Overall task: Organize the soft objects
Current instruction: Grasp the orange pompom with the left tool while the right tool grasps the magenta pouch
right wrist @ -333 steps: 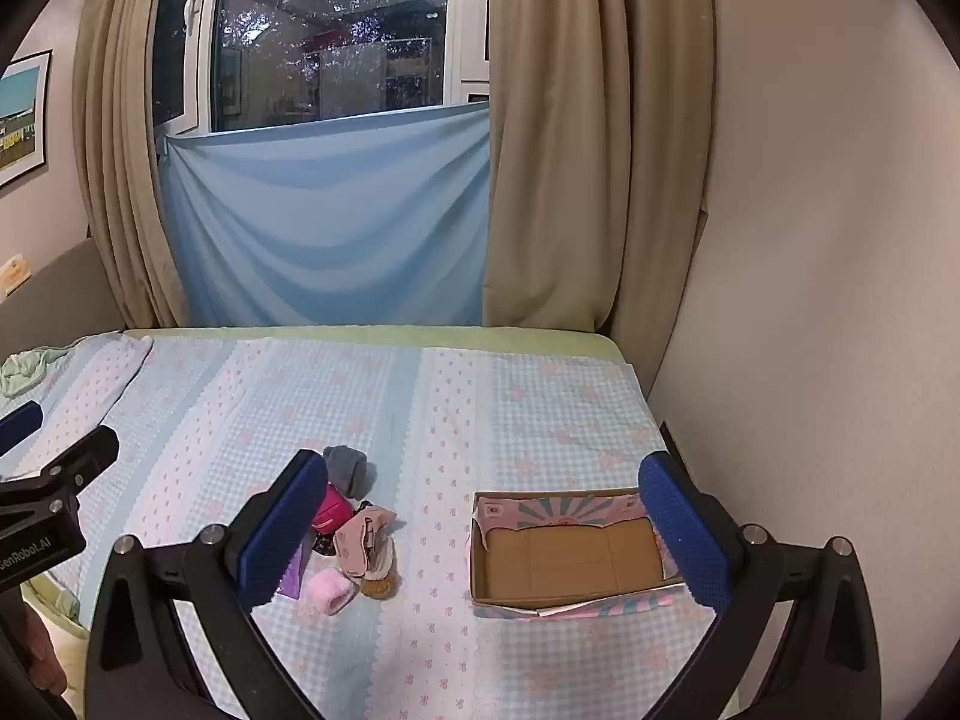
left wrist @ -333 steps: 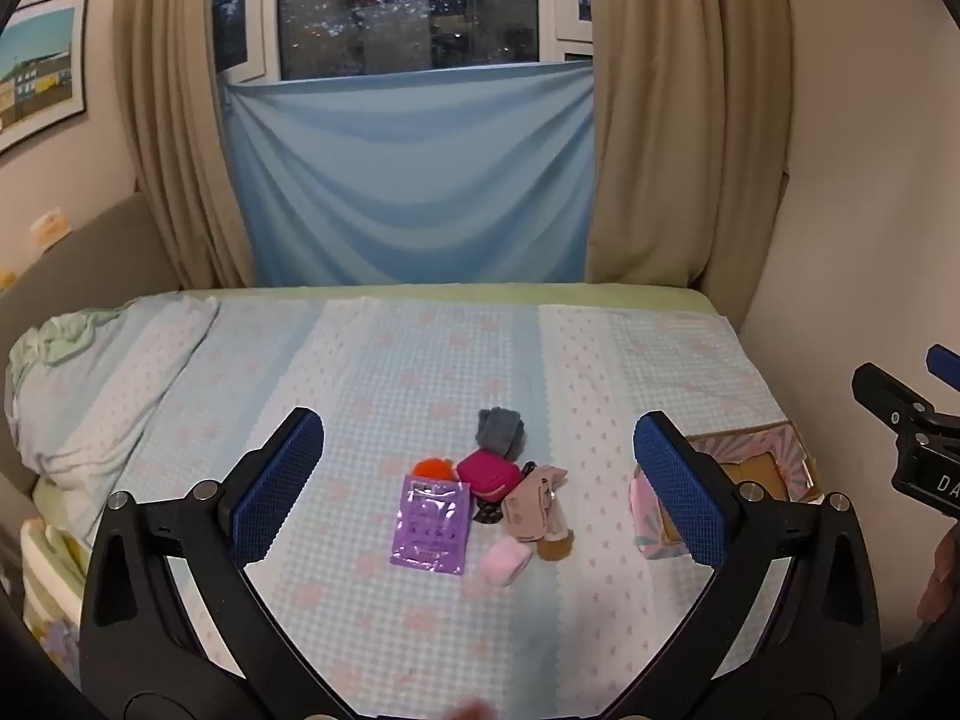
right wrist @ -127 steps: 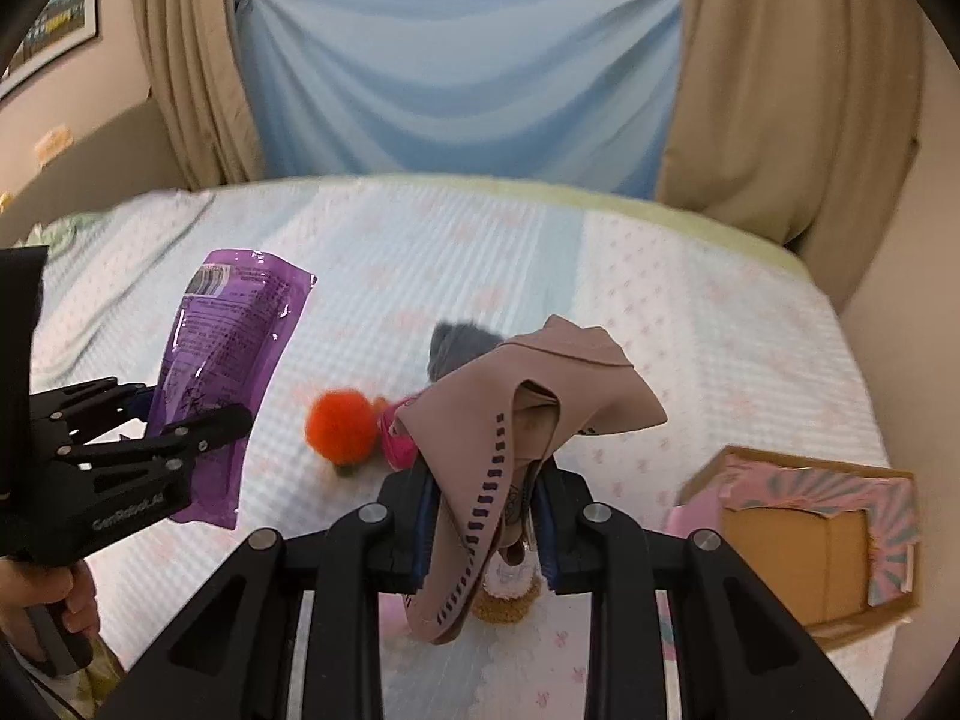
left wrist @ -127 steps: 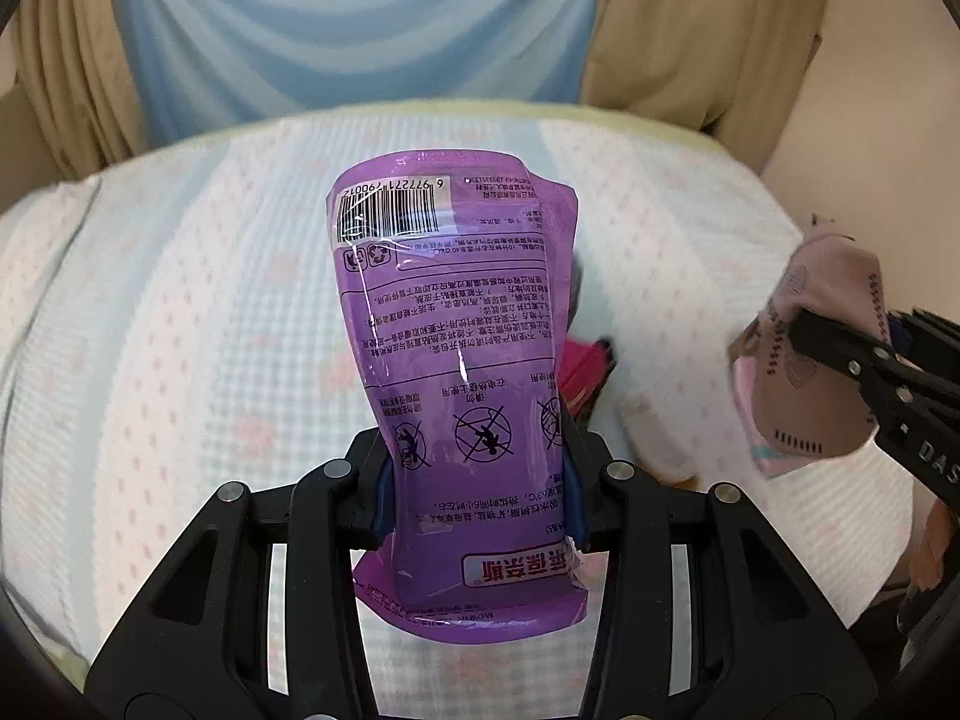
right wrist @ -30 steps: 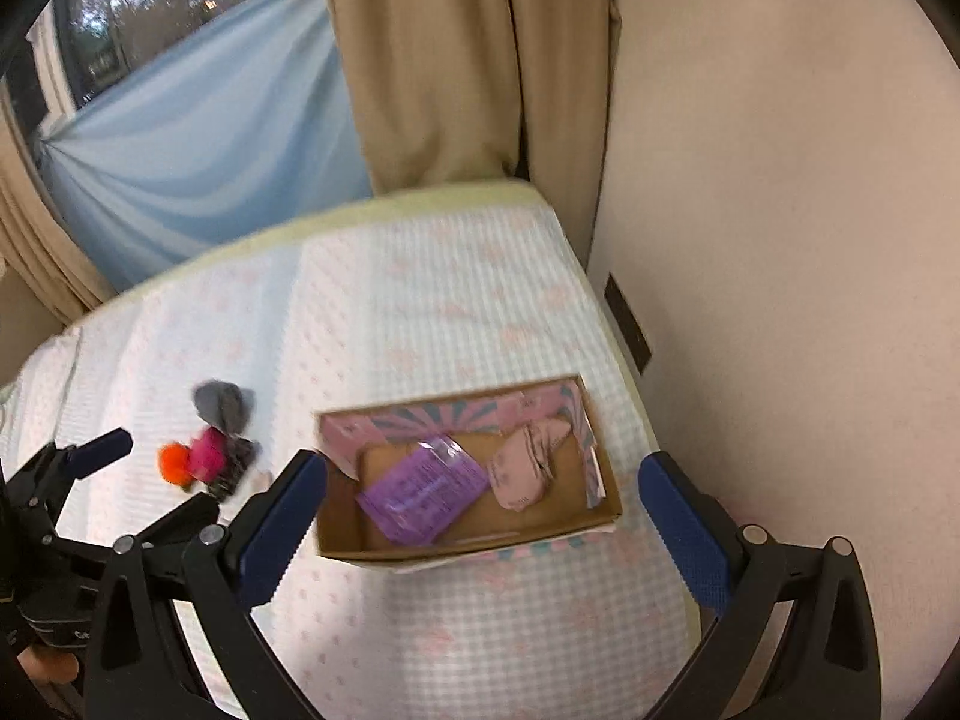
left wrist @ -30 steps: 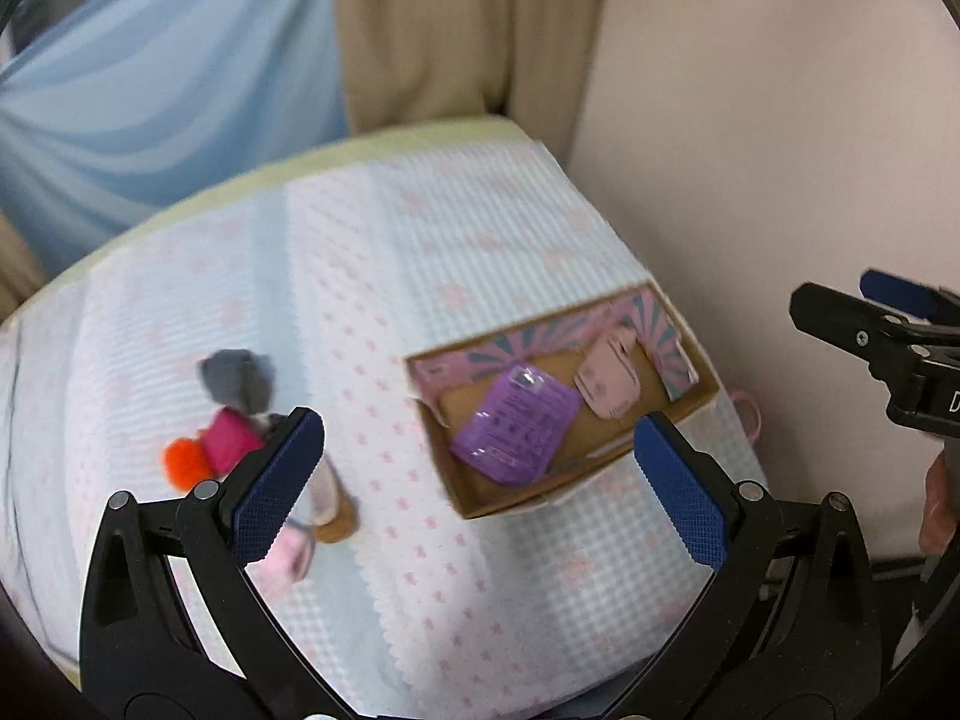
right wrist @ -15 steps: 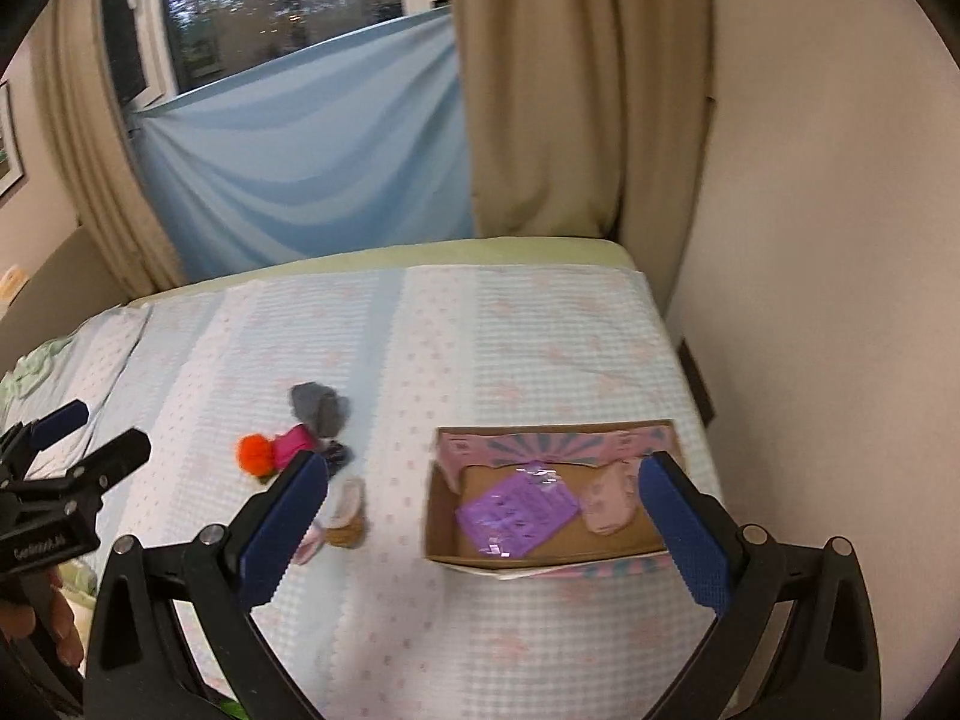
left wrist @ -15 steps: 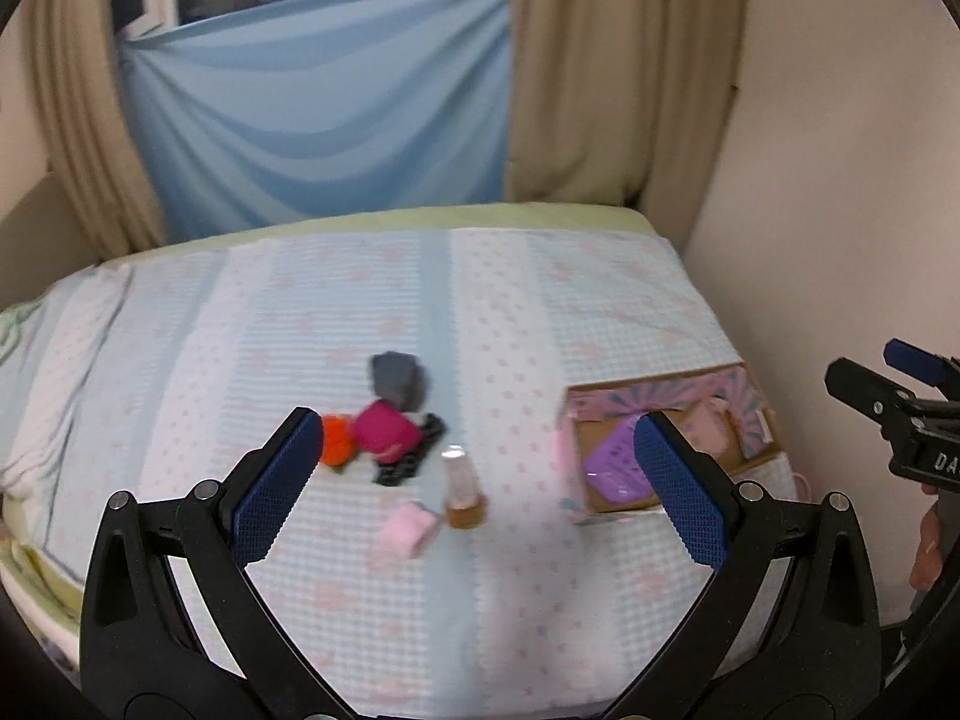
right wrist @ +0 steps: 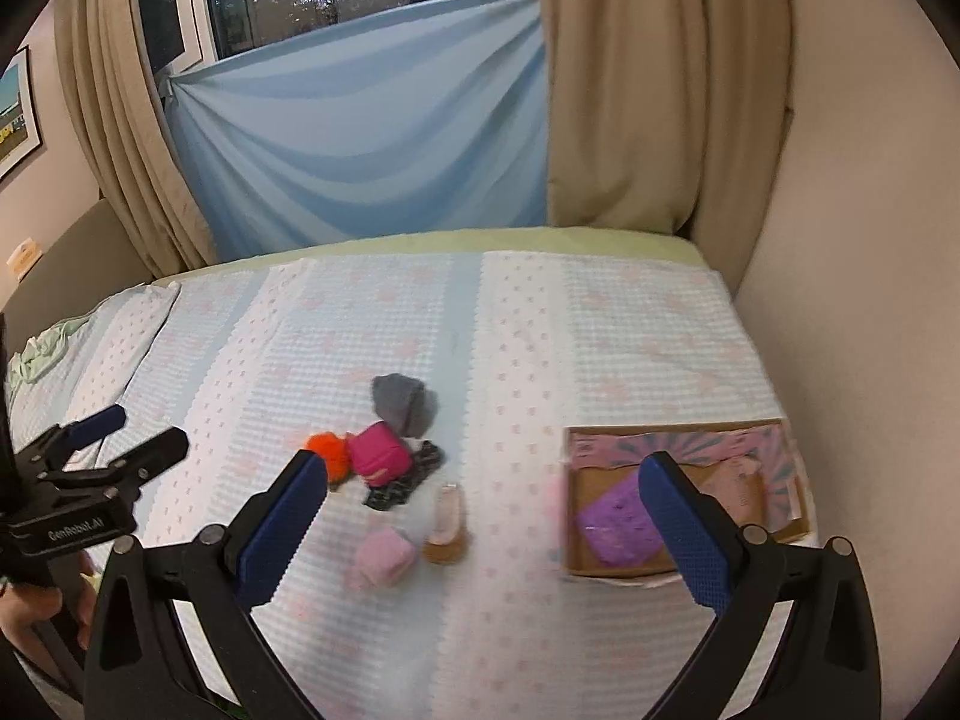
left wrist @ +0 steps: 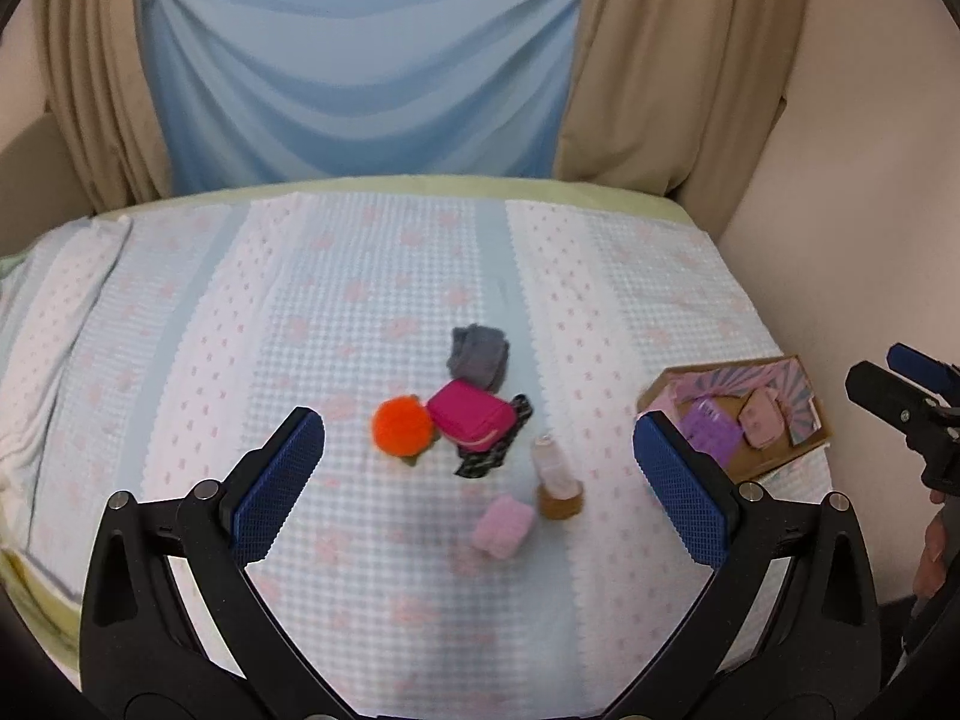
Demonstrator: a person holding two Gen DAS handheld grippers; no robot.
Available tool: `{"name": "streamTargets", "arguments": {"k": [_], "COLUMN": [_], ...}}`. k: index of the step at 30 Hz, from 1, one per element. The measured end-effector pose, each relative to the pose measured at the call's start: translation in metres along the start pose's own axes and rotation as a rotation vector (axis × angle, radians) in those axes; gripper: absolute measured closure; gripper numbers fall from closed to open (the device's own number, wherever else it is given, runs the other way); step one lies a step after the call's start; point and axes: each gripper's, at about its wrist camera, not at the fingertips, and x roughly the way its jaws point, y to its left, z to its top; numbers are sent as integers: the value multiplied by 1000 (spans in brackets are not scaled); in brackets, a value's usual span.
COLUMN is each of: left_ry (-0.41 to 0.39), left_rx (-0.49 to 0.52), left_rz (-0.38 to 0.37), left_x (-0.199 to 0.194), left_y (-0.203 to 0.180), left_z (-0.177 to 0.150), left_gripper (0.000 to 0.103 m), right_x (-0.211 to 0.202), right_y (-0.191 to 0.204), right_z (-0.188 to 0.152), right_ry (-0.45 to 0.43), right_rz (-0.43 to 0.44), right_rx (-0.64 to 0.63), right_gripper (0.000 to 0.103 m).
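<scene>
- Left gripper (left wrist: 479, 477): jaws held wide apart, nothing gripped.
- Right gripper (right wrist: 483, 522): same.
- Purple pouch (right wrist: 615, 521) seen inside cardboard box (right wrist: 606, 567).

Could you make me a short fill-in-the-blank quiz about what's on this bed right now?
1. The purple packet lies inside the ____ box.
2. The fluffy ball beside the magenta pouch is ____ in colour.
3. The left gripper and right gripper both hold ____.
4. The grey cloth lies on the ____.

Missing words: cardboard; orange; nothing; bed
</scene>
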Motion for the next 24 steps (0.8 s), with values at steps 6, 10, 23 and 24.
{"name": "streamTargets", "arguments": {"k": [6,10,23,24], "left_ry": [39,71,147,149], "left_rx": [38,77,170,176], "left_rz": [-45,-78,-167,-173], "left_x": [45,81,222,235], "left_y": [59,88,124,125], "left_z": [-4,-13,-46,-49], "left_gripper": [0,0,0,0], "right_x": [47,90,247,258], "right_y": [53,81,123,125], "right_z": [1,2,-30,-37], "right_ry": [46,109,240,247], "right_rz": [0,29,91,94], "right_rx": [-18,-54,-318,-349], "right_gripper": [0,0,0,0]}}
